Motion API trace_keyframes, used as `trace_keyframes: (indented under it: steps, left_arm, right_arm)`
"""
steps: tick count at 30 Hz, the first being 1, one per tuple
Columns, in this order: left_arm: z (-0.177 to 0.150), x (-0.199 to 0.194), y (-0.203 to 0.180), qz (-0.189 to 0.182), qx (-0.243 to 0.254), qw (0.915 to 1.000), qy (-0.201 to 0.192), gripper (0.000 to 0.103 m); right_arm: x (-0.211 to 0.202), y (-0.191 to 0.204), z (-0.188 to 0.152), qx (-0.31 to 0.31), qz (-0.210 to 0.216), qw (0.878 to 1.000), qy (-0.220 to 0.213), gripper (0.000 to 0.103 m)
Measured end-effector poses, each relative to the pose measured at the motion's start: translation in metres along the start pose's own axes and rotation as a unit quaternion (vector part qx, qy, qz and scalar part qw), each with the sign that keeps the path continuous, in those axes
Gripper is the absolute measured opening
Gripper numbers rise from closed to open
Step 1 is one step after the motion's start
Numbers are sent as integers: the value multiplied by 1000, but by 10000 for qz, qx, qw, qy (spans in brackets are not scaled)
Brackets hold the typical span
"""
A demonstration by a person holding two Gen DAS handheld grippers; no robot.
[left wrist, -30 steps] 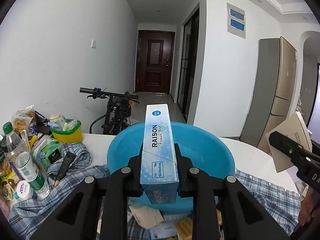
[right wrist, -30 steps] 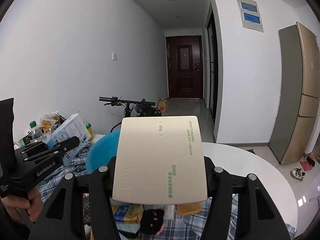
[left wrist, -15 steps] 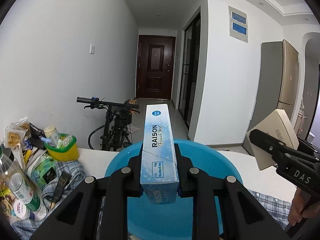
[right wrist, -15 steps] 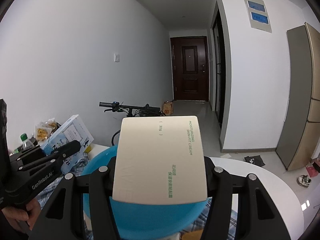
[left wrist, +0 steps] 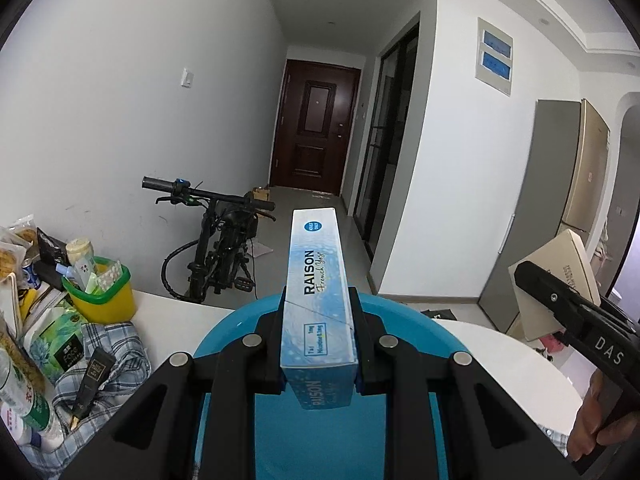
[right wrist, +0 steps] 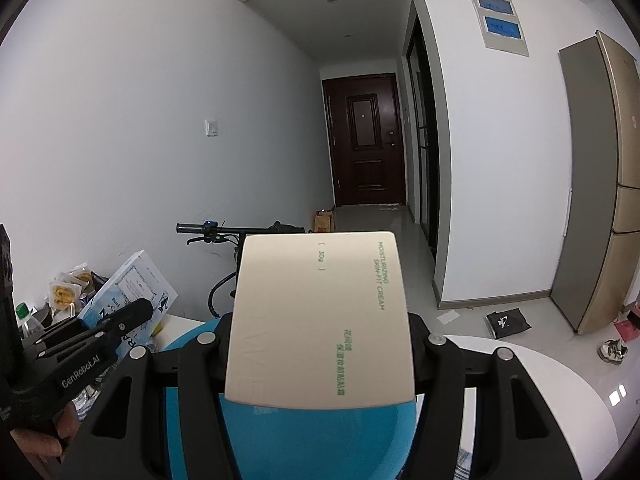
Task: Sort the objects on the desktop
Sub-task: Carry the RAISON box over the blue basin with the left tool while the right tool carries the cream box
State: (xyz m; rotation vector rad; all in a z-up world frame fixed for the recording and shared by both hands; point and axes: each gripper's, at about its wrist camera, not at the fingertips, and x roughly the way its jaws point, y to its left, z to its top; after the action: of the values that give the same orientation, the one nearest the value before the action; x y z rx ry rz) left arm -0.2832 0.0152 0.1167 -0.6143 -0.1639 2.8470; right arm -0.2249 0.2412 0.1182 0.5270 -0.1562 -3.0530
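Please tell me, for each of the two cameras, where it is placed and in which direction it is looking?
Left wrist: on the left gripper, looking along its blue box over the blue basin toward the hallway door; own fingers show.
Right wrist: on the right gripper, behind its beige box, same direction.
Shared: basin, door, bicycle, each other's gripper.

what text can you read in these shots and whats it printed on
"RAISON French Yoga": blue box held in the left gripper; its small print is unreadable.
"MOISTURIZING SKIN-FIT CREAM" and "( 30g )": beige box held in the right gripper; the green line below is unreadable.
"DAS": right gripper's side, left wrist view.
"GenRobot.AI": left gripper's side, right wrist view.
Labels in the clutter: too small.
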Motion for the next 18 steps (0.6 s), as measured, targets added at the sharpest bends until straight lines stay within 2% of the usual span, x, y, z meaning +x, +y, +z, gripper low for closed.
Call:
trace_keyframes:
  steps: [2,5,8,15,18]
  left_arm:
    - [-1,4,4,103,5,9999,47,24]
    - [0,12,9,41,-103,9997,238,24]
    - [-3,21,7,158,28,9990,420,24]
    - [-14,41,3,92,85,9967,805,24]
    - [-20,55,2,134,138,9935,1125,24]
  right_arm:
    - [5,-2,-3,38,-17,10000,58,56]
    - [12,-5,-7,72,1,9998,203,56]
    - [18,-7,-8,67,53,9994,348,56]
    - [36,-15,-13,70,161,9969,772,56]
    - [51,-22,-14,123,228,9946,1003,56]
